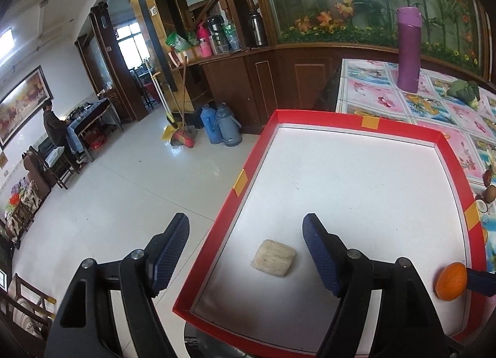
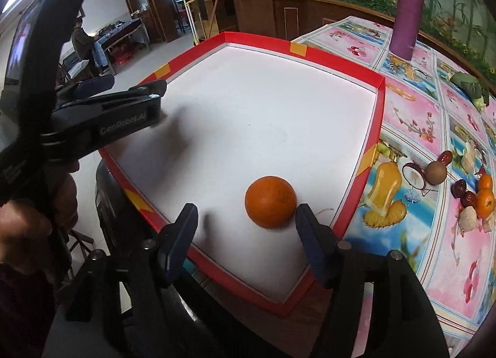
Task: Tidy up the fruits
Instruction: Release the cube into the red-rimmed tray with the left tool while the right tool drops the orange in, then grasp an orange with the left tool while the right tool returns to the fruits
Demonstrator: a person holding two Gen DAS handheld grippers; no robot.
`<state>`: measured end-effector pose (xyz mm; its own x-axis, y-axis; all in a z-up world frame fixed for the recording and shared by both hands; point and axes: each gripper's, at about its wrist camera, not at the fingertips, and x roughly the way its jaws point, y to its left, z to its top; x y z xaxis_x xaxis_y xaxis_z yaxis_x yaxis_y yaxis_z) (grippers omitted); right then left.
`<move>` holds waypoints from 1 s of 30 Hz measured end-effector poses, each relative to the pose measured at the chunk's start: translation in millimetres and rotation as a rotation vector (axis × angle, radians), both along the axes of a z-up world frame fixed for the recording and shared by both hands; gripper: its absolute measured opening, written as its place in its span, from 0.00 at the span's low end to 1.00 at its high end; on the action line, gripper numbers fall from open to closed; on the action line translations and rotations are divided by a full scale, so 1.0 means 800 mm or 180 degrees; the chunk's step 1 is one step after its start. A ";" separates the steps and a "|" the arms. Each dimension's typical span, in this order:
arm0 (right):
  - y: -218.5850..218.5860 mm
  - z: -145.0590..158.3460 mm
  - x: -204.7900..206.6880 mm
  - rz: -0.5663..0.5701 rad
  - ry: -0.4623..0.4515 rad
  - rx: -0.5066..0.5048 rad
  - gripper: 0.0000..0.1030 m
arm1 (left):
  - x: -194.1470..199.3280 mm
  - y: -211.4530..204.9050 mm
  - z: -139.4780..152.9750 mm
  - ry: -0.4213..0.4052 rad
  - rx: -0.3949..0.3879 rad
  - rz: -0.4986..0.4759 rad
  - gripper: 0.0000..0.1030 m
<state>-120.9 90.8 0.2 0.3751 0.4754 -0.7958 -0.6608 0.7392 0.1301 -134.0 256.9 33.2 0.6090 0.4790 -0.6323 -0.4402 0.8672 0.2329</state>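
Note:
A shallow tray (image 1: 356, 119) with a red rim and white floor sits at the table's corner. On its floor lies a flat beige block (image 1: 273, 258), between and just beyond my left gripper's (image 1: 246, 252) fingers, which stand open and hover above it. An orange (image 2: 270, 201) rests on the tray floor near the front right rim. My right gripper (image 2: 248, 242) is open around it, the right pad almost touching the peel. In the left wrist view the orange (image 1: 451, 280) shows at the right edge. The left gripper (image 2: 127, 87) hides the beige block in the right wrist view.
A purple bottle (image 2: 406, 14) stands on the flowered tablecloth (image 2: 412, 116). To the right of the tray lie a kiwi (image 2: 435, 172), a coconut half (image 2: 414, 173), tangerines (image 2: 485, 200) and dark red fruits (image 2: 458, 189). A green vegetable (image 2: 468, 84) lies farther back. The tray overhangs the tiled floor (image 1: 130, 190).

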 end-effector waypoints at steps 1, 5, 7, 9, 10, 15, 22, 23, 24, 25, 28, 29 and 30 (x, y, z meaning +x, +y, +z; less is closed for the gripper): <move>-0.002 0.001 0.000 0.0022 0.0035 0.0026 0.64 | 0.000 0.001 0.000 0.0008 0.0013 0.0006 0.74; -0.006 0.004 0.001 0.0086 0.0212 0.0088 0.64 | 0.002 0.004 0.001 0.0025 0.0030 0.0040 0.74; -0.007 0.004 0.000 0.0115 0.0312 0.0133 0.64 | 0.002 0.005 0.003 0.0022 0.0029 0.0057 0.74; -0.007 0.003 -0.001 0.0151 0.0419 0.0183 0.64 | 0.002 0.004 0.004 0.0030 0.0039 0.0066 0.74; -0.007 0.003 -0.002 0.0164 0.0445 0.0197 0.64 | 0.002 0.004 0.005 0.0035 0.0037 0.0062 0.74; -0.018 0.008 0.003 0.0156 0.0510 0.0417 0.64 | 0.001 -0.003 0.011 0.0031 0.0028 0.0026 0.75; -0.109 0.044 0.022 -0.0346 0.0067 0.0832 0.65 | 0.008 -0.046 0.028 -0.0051 -0.0022 -0.0333 0.76; -0.125 0.045 0.025 -0.0461 0.0030 0.0831 0.65 | 0.009 -0.053 0.028 -0.0043 -0.0034 -0.0403 0.76; -0.151 0.044 0.031 -0.0648 -0.0018 0.0819 0.65 | 0.011 -0.064 0.029 -0.0033 -0.0052 -0.0484 0.76; -0.169 0.042 0.036 -0.0773 -0.0033 0.0803 0.65 | 0.011 -0.072 0.030 -0.0028 -0.0062 -0.0547 0.76; -0.235 0.030 0.052 -0.1227 -0.0028 0.0715 0.65 | 0.016 -0.103 0.029 0.0028 -0.0099 -0.0799 0.76; -0.260 0.024 0.058 -0.1409 -0.0015 0.0667 0.65 | 0.018 -0.110 0.028 0.0050 -0.0115 -0.0856 0.76; -0.280 0.021 0.064 -0.1540 -0.0004 0.0626 0.65 | 0.019 -0.120 0.027 0.0078 -0.0123 -0.0924 0.76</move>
<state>-69.6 -133.4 17.4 0.5898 0.3878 -0.7083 -0.2498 0.9218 0.2966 -118.5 161.0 55.1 0.7012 0.2623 -0.6629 -0.1671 0.9644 0.2048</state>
